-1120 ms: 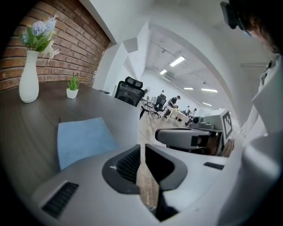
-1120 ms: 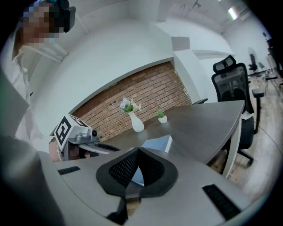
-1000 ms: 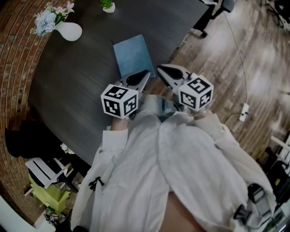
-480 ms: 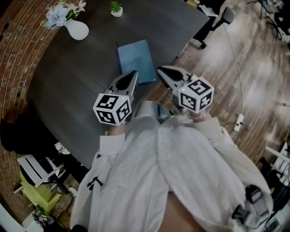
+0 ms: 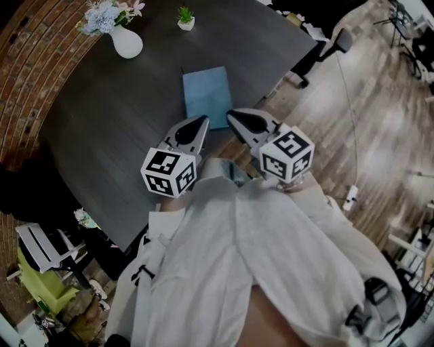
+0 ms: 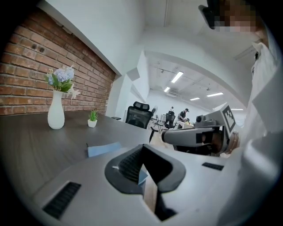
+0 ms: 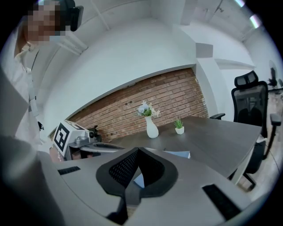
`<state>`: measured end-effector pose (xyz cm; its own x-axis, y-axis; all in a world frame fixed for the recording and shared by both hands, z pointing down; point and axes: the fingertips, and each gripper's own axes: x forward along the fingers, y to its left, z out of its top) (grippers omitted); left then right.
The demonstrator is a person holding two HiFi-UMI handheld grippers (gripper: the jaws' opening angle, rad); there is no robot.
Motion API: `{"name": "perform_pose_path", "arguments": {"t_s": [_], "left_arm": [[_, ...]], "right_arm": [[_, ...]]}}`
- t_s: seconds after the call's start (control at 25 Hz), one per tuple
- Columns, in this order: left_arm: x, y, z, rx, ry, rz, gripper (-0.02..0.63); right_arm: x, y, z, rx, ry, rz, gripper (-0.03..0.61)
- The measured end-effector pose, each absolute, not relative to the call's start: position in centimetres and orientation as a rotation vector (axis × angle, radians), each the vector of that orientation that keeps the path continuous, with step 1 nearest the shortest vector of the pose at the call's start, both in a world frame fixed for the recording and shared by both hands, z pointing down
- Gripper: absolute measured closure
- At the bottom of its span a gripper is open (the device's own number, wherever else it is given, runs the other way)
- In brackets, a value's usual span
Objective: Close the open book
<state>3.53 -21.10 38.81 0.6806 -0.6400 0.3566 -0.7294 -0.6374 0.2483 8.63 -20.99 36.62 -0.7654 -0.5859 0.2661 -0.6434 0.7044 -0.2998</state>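
The book (image 5: 207,95) lay closed and flat on the dark table (image 5: 102,135), close to the table's edge. In the head view both grippers hung at the book's 6 o'clock side, clear of it. The left gripper (image 5: 201,122) was clenched with nothing between its jaws. The right gripper (image 5: 234,116), at its 3 o'clock, was clenched and empty too. A white vase (image 5: 127,42) of flowers stood at the book's 10 o'clock. A small potted plant (image 5: 185,17) stood near its 12 o'clock, and an office chair (image 5: 325,47) at its 2 o'clock.
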Motion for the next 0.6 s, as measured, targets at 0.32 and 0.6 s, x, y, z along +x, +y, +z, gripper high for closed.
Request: {"name": "perform_pose_path", "arguments": {"t_s": [0.32,0.6], "left_arm": [[3.8,-19.8,39.5,2.526,-1.097,0.38,0.609],[3.4,-19.4,40.8,2.455,-1.113,0.429,0.609]], "right_arm": [[7.9,-19.9,38.8,0.943,-2.72,0.569,0.572],[7.9,-19.4,39.1,0.938,-2.712,0.57,0.572]]}}
